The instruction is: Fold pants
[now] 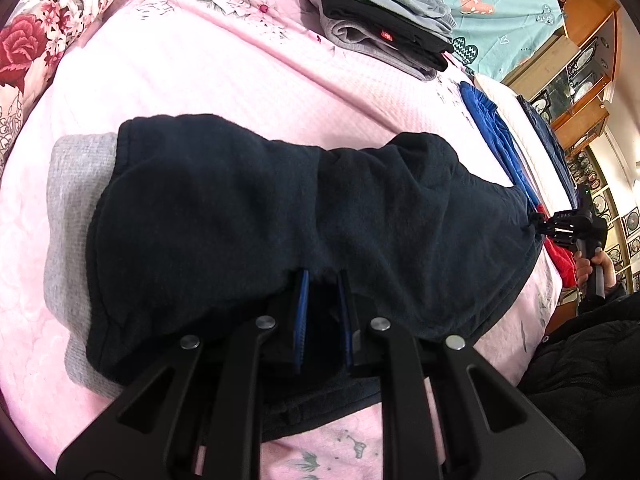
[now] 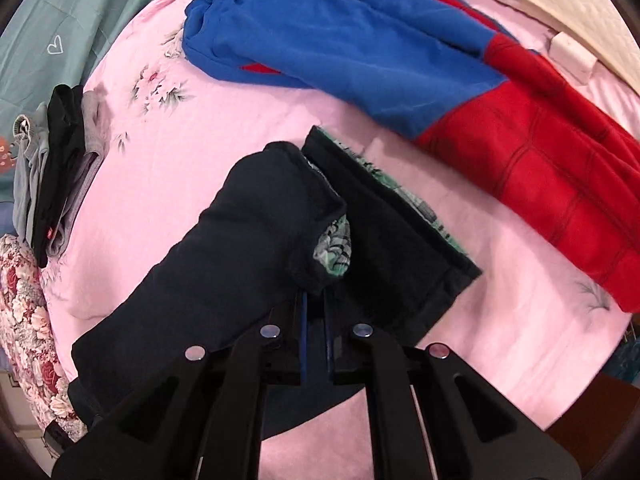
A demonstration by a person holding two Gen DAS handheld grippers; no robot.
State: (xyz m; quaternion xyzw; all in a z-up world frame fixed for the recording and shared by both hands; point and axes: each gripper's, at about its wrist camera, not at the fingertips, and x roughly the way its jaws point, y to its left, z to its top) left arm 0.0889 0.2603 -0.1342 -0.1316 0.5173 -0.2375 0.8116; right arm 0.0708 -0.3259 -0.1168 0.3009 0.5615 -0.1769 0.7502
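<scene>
Dark navy pants (image 1: 280,216) lie across the pink bedspread (image 1: 200,72), with a grey lining (image 1: 76,184) showing at their left end. My left gripper (image 1: 323,276) is shut on the pants' near edge, its blue pads pinching a fold. My right gripper (image 2: 316,296) is shut on the other end of the pants (image 2: 240,232), where a green patterned lining (image 2: 336,244) shows. The right gripper also shows in the left wrist view (image 1: 538,229), at the pants' right end.
A stack of folded grey and black clothes (image 1: 384,20) sits at the far side of the bed. Blue and red pants (image 2: 420,76) lie spread beyond the right gripper. A teal quilt (image 1: 512,12), a floral pillow (image 1: 36,32) and a wooden cabinet (image 1: 580,80) surround the bed.
</scene>
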